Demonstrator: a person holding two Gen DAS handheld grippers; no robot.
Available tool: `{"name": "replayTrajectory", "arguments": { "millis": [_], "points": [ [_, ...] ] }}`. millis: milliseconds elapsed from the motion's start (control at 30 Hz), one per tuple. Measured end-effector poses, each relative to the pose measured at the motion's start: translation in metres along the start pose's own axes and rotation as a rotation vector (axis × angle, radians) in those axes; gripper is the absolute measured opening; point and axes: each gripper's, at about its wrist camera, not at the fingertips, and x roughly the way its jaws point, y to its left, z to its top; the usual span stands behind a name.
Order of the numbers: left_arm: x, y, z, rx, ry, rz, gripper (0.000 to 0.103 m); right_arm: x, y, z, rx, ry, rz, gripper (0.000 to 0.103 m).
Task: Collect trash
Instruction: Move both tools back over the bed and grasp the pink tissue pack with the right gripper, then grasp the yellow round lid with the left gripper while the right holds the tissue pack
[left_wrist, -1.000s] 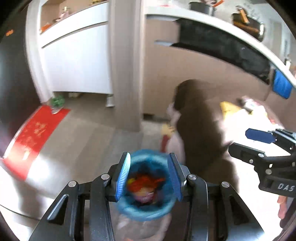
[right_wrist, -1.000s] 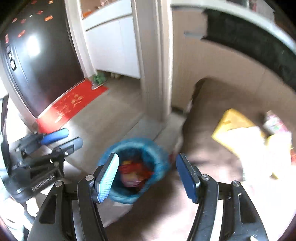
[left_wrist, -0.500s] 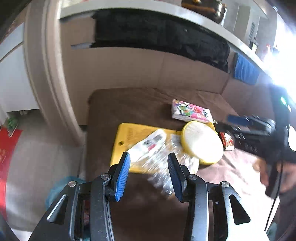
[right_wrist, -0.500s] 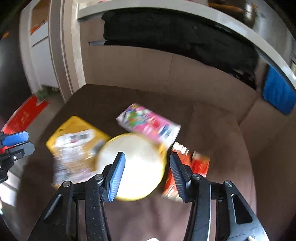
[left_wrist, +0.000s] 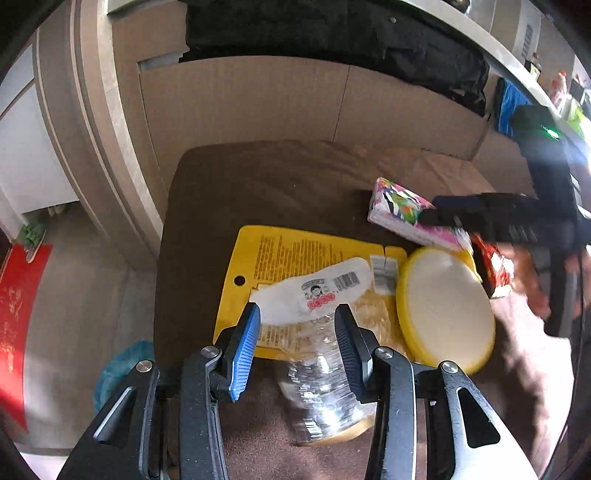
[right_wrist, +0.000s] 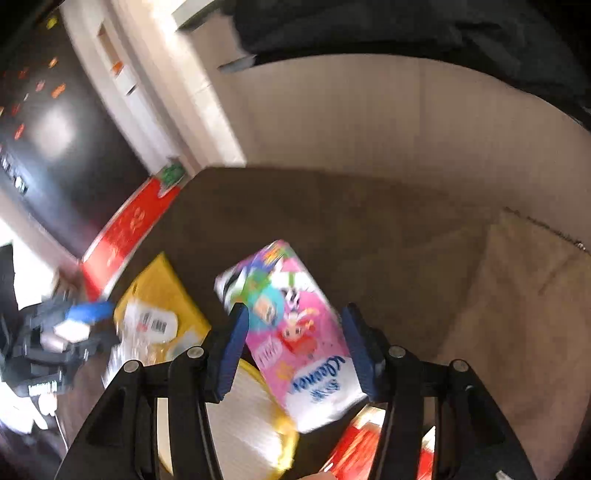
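Left hand-held gripper (left_wrist: 297, 339) open, crumpled clear plastic bottle (left_wrist: 321, 373), white label

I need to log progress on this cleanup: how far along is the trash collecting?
Nothing looks grabbed yet. The open left gripper straddles the clear plastic bottle; the open right gripper frames the tissue pack. The yellow package, round lid and red wrapper remain on the brown cushion.

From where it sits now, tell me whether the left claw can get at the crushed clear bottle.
Probably yes. The left claw is open, and the crushed clear bottle lies between its fingers on the yellow package. Nothing lies over the bottle.
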Motion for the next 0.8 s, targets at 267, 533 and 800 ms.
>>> {"name": "replayTrajectory", "arguments": {
  "millis": [267, 533, 800],
  "points": [
    [-0.005, 0.005, -0.012, 0.000, 0.011, 0.044, 0.043, 0.019, 0.069, -0.026, -0.228, 0.050, -0.232, 0.060],
    [-0.026, 0.003, -0.021, -0.020, 0.003, -0.001, 0.043, -0.007, 0.056, -0.023, 0.002, -0.002, -0.309, 0.033],
    [-0.033, -0.014, -0.046, -0.031, -0.003, -0.009, 0.043, -0.075, 0.075, -0.082, 0.017, -0.088, -0.356, 0.033]
  ]
}}
